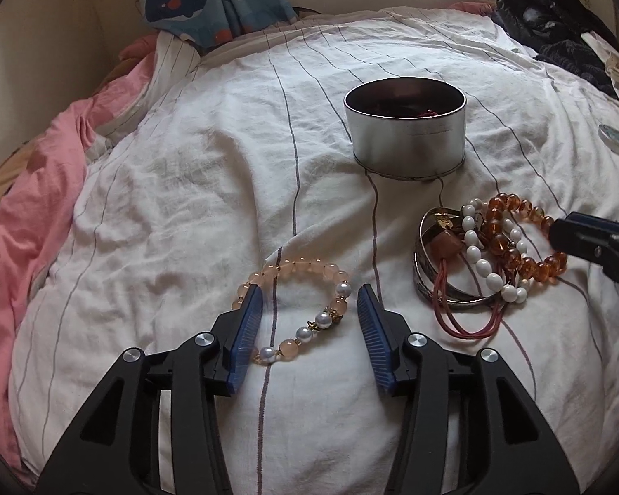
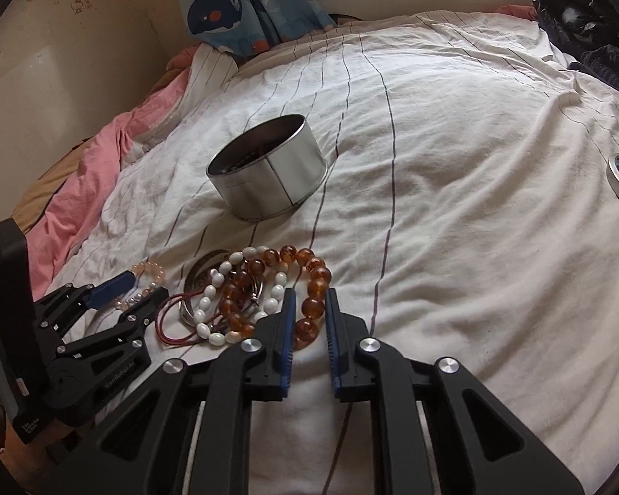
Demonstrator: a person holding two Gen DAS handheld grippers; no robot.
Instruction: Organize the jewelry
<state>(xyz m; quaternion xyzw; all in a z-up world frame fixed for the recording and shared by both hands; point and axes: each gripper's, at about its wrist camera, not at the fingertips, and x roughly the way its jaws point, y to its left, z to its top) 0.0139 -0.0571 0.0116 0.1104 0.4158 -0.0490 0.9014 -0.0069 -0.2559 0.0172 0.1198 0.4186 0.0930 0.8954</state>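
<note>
Left wrist view: the left gripper (image 1: 309, 321) is standing partly open over the pink bead bracelet (image 1: 297, 309), whose pearl side is lying between the jaws, untouched. The right gripper (image 2: 309, 321) is straddling the amber bead bracelet (image 2: 309, 288), its pads just beside the beads rather than pressing them. Closing squarely on one strand, clear of the tangled bangles (image 1: 441, 284) and white bead bracelet (image 1: 487, 264), should be lifting each piece cleanly. The tin (image 1: 406, 132) is sitting at twelve o'clock, well beyond both, on the striped sheet (image 1: 185, 206).
</note>
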